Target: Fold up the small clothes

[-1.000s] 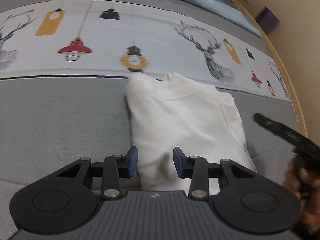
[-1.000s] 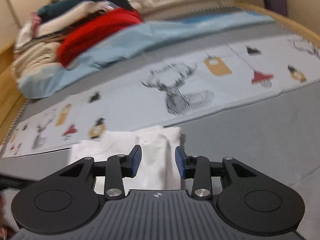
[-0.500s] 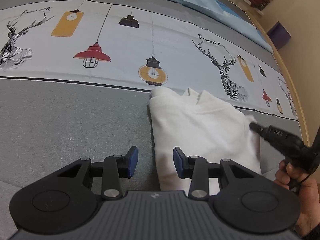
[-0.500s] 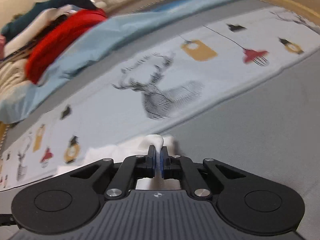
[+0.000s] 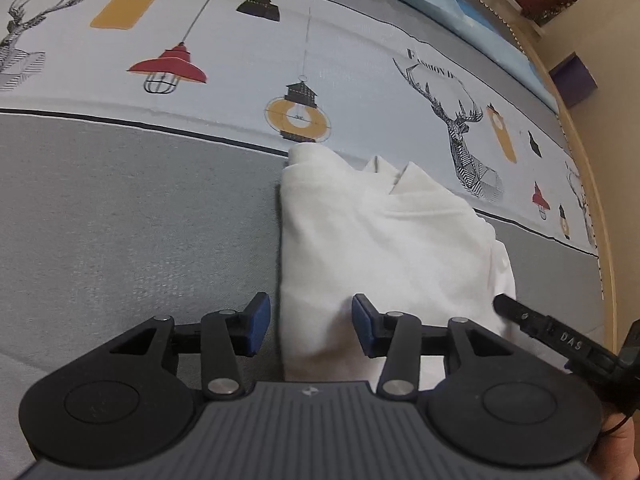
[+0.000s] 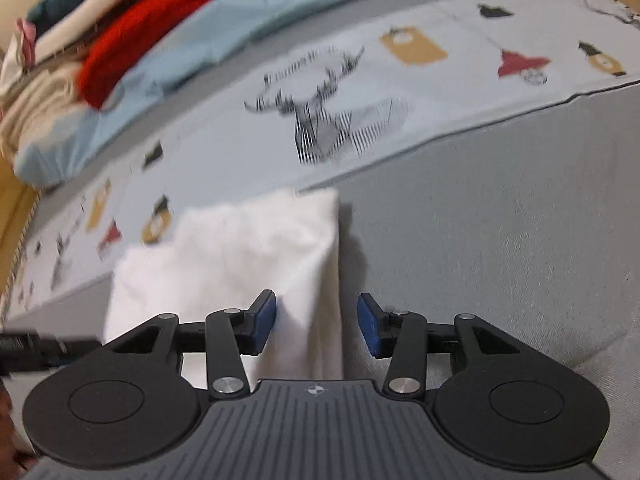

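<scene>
A small white garment (image 5: 384, 248) lies folded into a rough rectangle on the grey bed cover, collar at its far end. My left gripper (image 5: 311, 326) is open over its near left edge, holding nothing. The right gripper's black body (image 5: 560, 340) shows at the garment's right side in the left wrist view. In the right wrist view the garment (image 6: 240, 248) appears blurred, and my right gripper (image 6: 316, 322) is open over its near right edge, empty.
The bed has a grey band (image 5: 120, 220) and a pale printed strip with lamps and deer (image 5: 296, 112). A light blue blanket (image 6: 208, 48) and a pile of clothes with a red item (image 6: 148, 40) lie at the far side. A wooden bed edge (image 5: 592, 184) runs at the right.
My right gripper, shut on the garment's edge half a second ago, has opened and let go. The left wrist view has moved closer to the garment; the left gripper stays open.
</scene>
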Demonstrator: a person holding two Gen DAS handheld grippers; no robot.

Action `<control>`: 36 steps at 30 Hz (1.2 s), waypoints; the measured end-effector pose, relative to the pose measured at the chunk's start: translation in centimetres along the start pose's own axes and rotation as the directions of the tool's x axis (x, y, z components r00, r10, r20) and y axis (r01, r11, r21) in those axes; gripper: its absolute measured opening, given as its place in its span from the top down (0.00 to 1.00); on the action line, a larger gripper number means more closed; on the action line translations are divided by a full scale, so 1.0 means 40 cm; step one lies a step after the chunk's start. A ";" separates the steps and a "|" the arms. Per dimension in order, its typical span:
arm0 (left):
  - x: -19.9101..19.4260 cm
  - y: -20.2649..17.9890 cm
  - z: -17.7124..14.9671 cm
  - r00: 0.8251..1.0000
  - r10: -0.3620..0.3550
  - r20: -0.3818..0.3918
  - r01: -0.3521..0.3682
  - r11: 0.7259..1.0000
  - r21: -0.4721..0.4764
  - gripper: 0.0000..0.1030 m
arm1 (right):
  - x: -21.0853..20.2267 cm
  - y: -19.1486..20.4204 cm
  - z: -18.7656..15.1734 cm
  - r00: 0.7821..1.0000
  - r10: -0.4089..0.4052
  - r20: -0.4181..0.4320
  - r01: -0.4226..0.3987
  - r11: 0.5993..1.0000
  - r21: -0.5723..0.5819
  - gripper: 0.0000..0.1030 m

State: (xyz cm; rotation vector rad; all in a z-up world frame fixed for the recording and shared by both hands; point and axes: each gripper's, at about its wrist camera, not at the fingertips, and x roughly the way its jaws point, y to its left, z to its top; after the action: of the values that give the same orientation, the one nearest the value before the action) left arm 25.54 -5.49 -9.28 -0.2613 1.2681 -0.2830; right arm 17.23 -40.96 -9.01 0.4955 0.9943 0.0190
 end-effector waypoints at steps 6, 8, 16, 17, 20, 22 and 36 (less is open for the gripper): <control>0.029 -0.014 0.006 1.000 0.002 -0.006 -0.002 1.000 0.000 0.45 | 0.022 -0.012 0.011 0.999 -0.003 -0.033 0.005 0.999 0.048 0.42; 0.043 -0.009 0.005 1.000 0.001 -0.009 -0.001 1.000 -0.006 0.40 | 0.034 -0.018 0.014 0.999 0.001 -0.042 0.002 0.999 0.054 0.40; 0.107 0.025 0.013 0.997 -0.051 -0.053 0.046 0.995 -0.091 0.32 | 0.058 -0.012 0.021 0.997 0.040 -0.072 -0.035 0.997 0.065 0.39; 0.112 0.026 0.012 0.996 -0.064 -0.057 0.059 0.994 -0.089 0.31 | 0.061 -0.008 0.022 0.996 0.042 -0.072 -0.037 0.997 0.060 0.41; 0.126 0.027 0.020 0.993 -0.093 -0.066 0.087 0.992 -0.089 0.31 | 0.071 -0.001 0.024 0.993 0.086 -0.084 -0.080 0.994 0.070 0.62; 0.129 0.027 0.026 0.992 -0.105 -0.065 0.100 0.992 -0.083 0.33 | 0.076 0.006 0.025 0.993 0.080 -0.082 -0.074 0.995 0.065 0.65; 0.033 0.006 0.099 0.988 -0.062 0.139 0.056 0.997 0.043 0.68 | 0.081 0.082 0.071 0.992 0.119 0.042 -0.123 0.988 0.097 0.79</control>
State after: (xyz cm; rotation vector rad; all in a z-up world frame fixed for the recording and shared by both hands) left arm 29.73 -5.59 -9.45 -0.2806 1.1163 -0.3342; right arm 21.97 -38.39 -8.98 0.6453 0.9321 0.0696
